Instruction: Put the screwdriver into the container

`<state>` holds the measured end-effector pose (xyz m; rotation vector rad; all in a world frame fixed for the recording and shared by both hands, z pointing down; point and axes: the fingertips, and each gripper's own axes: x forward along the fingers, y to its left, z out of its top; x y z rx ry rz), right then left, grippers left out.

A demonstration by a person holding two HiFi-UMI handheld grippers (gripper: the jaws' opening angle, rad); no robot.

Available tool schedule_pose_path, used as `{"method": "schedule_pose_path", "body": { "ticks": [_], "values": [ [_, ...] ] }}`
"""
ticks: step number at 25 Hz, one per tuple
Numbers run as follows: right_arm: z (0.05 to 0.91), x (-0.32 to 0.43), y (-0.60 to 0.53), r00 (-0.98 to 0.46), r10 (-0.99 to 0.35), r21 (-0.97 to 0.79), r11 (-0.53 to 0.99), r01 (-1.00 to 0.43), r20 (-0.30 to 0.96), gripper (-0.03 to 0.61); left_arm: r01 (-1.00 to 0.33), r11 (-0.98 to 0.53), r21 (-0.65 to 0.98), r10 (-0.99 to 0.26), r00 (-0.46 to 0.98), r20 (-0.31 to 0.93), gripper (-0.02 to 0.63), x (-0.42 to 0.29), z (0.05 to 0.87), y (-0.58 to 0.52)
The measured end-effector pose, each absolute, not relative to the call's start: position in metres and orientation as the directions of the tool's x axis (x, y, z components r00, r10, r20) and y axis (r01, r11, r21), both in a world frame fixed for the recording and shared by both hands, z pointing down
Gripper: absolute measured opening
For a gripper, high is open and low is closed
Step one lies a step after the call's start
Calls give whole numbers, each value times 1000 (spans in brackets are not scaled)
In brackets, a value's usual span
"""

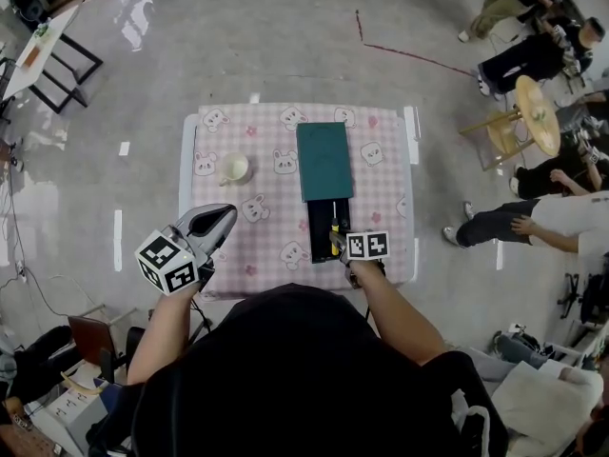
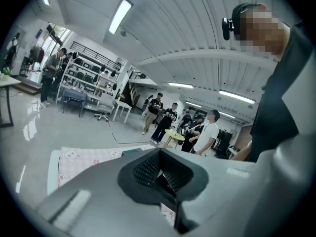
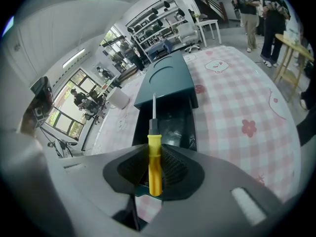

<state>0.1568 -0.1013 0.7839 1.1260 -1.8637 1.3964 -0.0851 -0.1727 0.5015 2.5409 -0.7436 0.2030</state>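
Note:
A screwdriver [image 3: 154, 162] with a yellow handle and a thin metal shaft is held upright between the jaws of my right gripper [image 3: 154, 154], which is shut on the handle. Its tip points at the container [image 3: 170, 125], a dark green box whose black inside shows at the near end. The box's green lid [image 3: 165, 80] is slid toward the far end. In the head view, my right gripper [image 1: 335, 241] is at the near end of the container [image 1: 324, 228]. My left gripper [image 1: 214, 222] is raised over the table's near left, shut and holding nothing, and aimed out at the room.
A pink checked cloth [image 1: 266, 241] with bear prints covers the small table. A cream cup [image 1: 235, 168] stands left of the container. Several people [image 1: 533, 55] and a round wooden stool [image 1: 533, 112] are off to the right. A white table [image 1: 38, 46] stands far left.

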Motion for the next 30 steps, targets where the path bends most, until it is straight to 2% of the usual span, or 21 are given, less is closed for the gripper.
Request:
{"method": "schedule_pose_path", "body": {
  "ticks": [30],
  "values": [
    [808,152,-100,-514,-174,-511,62,-857,840,106,-561,-706,433,-482,828,286,0,-88,511,-181]
  ]
}}
